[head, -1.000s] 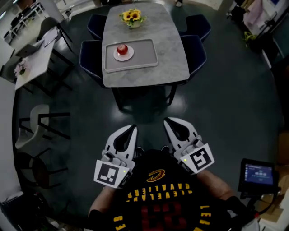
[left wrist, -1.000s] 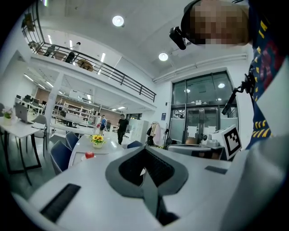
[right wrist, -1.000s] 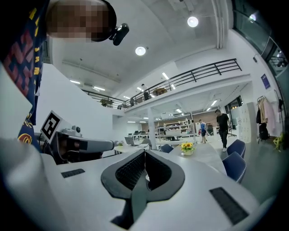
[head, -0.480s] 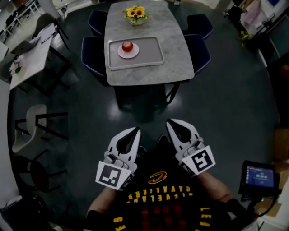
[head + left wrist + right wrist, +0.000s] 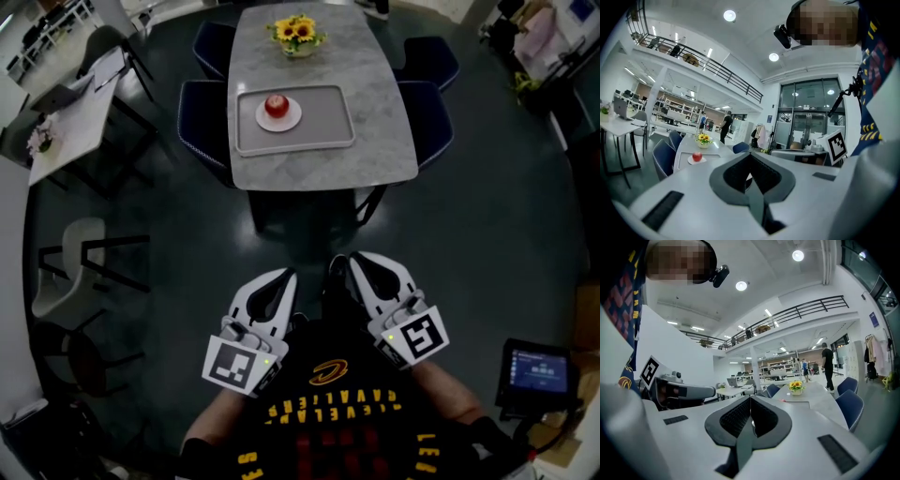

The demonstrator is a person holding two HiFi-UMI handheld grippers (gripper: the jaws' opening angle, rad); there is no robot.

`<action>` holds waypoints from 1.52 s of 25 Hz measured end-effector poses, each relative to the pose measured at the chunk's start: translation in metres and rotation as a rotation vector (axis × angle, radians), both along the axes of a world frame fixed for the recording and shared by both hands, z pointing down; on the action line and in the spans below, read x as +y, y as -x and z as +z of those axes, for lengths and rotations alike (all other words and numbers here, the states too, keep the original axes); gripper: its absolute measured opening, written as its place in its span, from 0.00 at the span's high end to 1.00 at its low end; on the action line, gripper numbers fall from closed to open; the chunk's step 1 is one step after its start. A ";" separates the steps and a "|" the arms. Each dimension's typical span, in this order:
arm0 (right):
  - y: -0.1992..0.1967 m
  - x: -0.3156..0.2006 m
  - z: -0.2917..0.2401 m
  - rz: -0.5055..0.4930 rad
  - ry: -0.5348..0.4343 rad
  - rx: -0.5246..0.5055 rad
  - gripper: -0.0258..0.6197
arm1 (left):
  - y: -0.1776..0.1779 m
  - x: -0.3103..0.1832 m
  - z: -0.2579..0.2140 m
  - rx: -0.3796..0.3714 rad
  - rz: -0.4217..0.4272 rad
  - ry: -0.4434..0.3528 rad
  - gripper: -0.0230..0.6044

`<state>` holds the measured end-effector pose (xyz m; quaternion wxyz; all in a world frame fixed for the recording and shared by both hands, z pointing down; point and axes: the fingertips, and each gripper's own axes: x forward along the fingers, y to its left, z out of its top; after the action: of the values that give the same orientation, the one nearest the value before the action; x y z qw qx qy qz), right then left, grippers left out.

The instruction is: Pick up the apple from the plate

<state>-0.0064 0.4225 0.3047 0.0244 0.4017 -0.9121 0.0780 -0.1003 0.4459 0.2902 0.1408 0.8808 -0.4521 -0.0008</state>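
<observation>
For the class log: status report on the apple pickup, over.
Left gripper, right gripper shut, empty, short of table. Apple on plate, in tray. No obstacle seen.

Apple (image 5: 277,105): on plate (image 5: 282,124), well ahead of both jaws.
Plate: on tray (image 5: 328,120), left part.
Tray: on bench (image 5: 375,150).
Flowers (image 5: 298,34): beyond tray, bench's far end.

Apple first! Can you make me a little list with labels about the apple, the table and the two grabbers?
apple: red, on the plate, untouched
plate: white, on the tray's left part
tray: grey, on the table
flowers: yellow, at the table's far end
left gripper: shut, empty, well short of the table
right gripper: shut, empty, beside the left one
</observation>
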 end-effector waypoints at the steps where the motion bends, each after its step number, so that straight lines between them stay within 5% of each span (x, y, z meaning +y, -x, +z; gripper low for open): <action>1: 0.001 -0.008 0.000 -0.008 -0.001 -0.006 0.95 | 0.000 -0.008 -0.001 -0.004 -0.011 0.000 0.96; 16: -0.016 -0.150 0.010 -0.137 0.056 -0.019 0.95 | -0.028 -0.135 0.013 -0.031 -0.102 0.037 0.96; 28: -0.067 -0.264 0.024 -0.200 0.114 -0.045 0.95 | -0.063 -0.246 0.018 -0.027 -0.246 0.066 0.94; 38: -0.076 -0.274 0.032 -0.176 0.179 -0.111 0.80 | -0.043 -0.247 0.025 0.031 -0.338 0.116 0.81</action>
<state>0.0696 0.1486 0.3372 0.0163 0.3116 -0.9331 0.1789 -0.0576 0.1986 0.3152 0.1960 0.7826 -0.5908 -0.0118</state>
